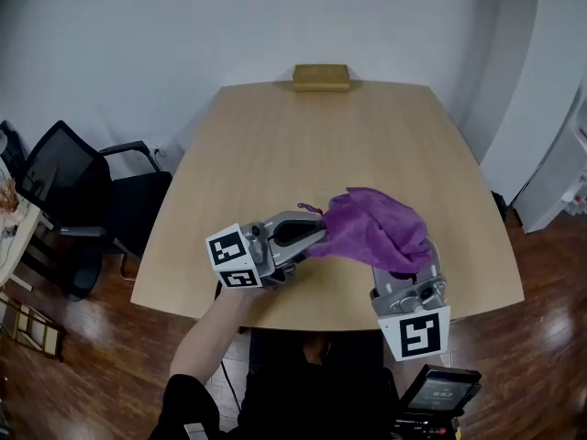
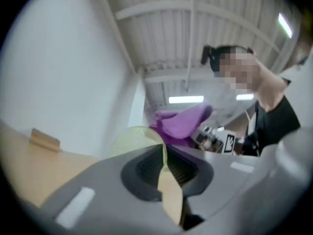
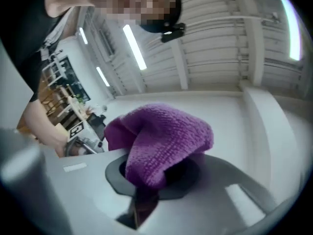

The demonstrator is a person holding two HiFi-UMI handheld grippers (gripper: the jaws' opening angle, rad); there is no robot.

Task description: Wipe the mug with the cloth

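**Mug held by its wall, cloth over it**

My left gripper [image 2: 166,180] is pressed nearly together on the thin wall of the pale, see-through mug [image 2: 137,138]. My right gripper [image 3: 142,202] pinches a fold of the purple cloth [image 1: 376,232], which bulges over its jaws and reaches across to the left one. Both are held up above the near edge of the table [image 1: 275,145].

The grip on the mug is narrow. If the cloth drags hard, I judge the mug could twist out and fall to the table edge or the floor. The cloth could also slip from my right jaws.

From the head view the cloth hides the mug, so I wipe half blind. A block [image 1: 321,77] sits at the far edge, and a chair [image 1: 73,186] stands well off to the left. Neither is in the way.
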